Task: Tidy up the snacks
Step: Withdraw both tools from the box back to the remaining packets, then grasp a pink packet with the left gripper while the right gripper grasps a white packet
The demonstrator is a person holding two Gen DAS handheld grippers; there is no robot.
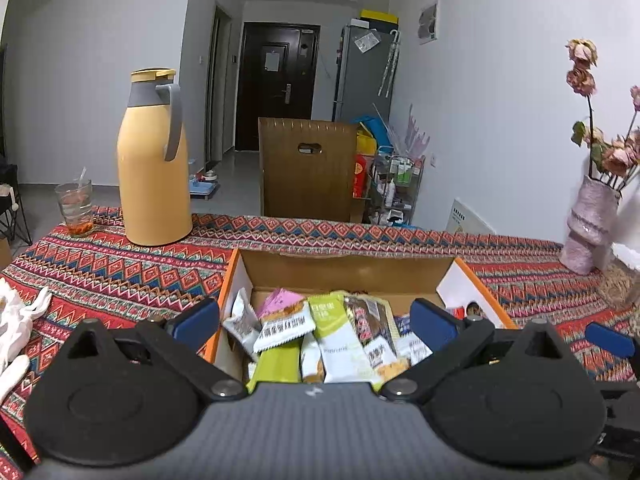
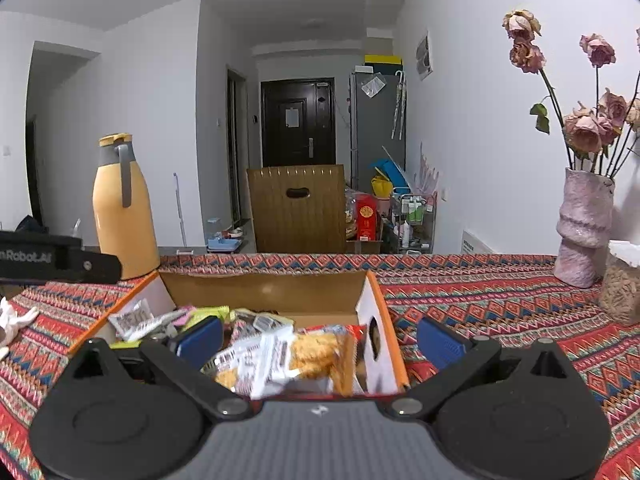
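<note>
Your left gripper (image 1: 314, 320) hung with its blue pads spread apart over the open cardboard box (image 1: 344, 270), empty. Your right gripper (image 2: 318, 338) was equally wide, its pads straddling the box's right wall, nothing pinched. The snack packets (image 1: 320, 336) lay heaped inside the box, which sat mid-table on the patterned tablecloth (image 1: 120, 268). The yellow thermos (image 1: 154, 160) stood toward the far left edge, the pink vase (image 2: 582, 228) by the far right corner.

Open-top box (image 1: 344, 270) reachable from above, packets (image 1: 320, 332) piled inside. Flask (image 1: 154, 160) and glass (image 1: 76, 208) blocking far left; vase (image 2: 584, 228), jar (image 2: 622, 284) crowding far rt.
</note>
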